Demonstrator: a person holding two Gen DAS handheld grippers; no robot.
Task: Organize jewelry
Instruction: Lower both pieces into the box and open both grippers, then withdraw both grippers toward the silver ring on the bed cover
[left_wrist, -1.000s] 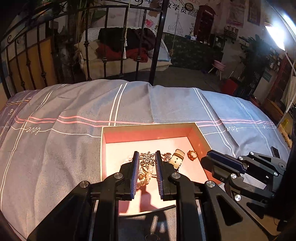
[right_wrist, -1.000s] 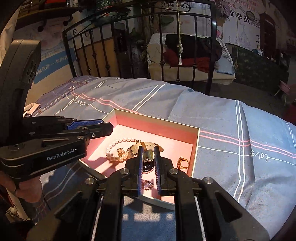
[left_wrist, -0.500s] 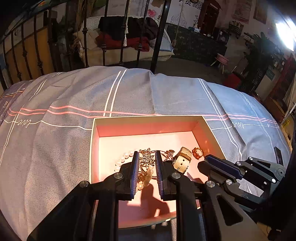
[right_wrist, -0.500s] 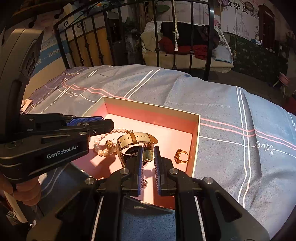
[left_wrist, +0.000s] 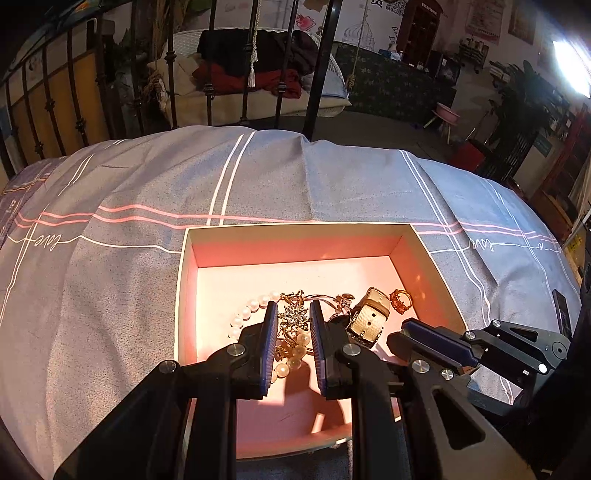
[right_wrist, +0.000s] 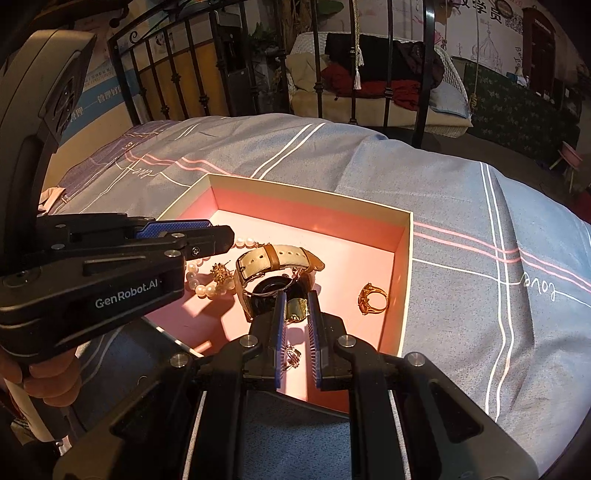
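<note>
A pink-lined open box (left_wrist: 295, 242) (right_wrist: 404, 266) lies on the bed. In it are a pearl bracelet (left_wrist: 255, 304) (right_wrist: 201, 288), a sparkly brooch (left_wrist: 293, 317), a cream-strap watch (right_wrist: 273, 262) (left_wrist: 371, 319), a gold ring (right_wrist: 373, 299) (left_wrist: 400, 299) and a small silver earring (right_wrist: 291, 356). My left gripper (left_wrist: 293, 325) hovers over the box's near half with its jaws slightly apart around the brooch, not gripping it. My right gripper (right_wrist: 295, 312) hovers over the watch's near end, jaws slightly apart and empty.
The box rests on a grey-blue bedspread (left_wrist: 129, 192) with white and pink stripes. A black iron bed frame (left_wrist: 317, 70) stands behind. Each gripper shows in the other's view, the right one (left_wrist: 443, 343) close beside the box's right wall.
Both grippers have risen and drawn back slightly, so more of the box shows. The jewelry lies as before. Jaw gaps are unchanged.
</note>
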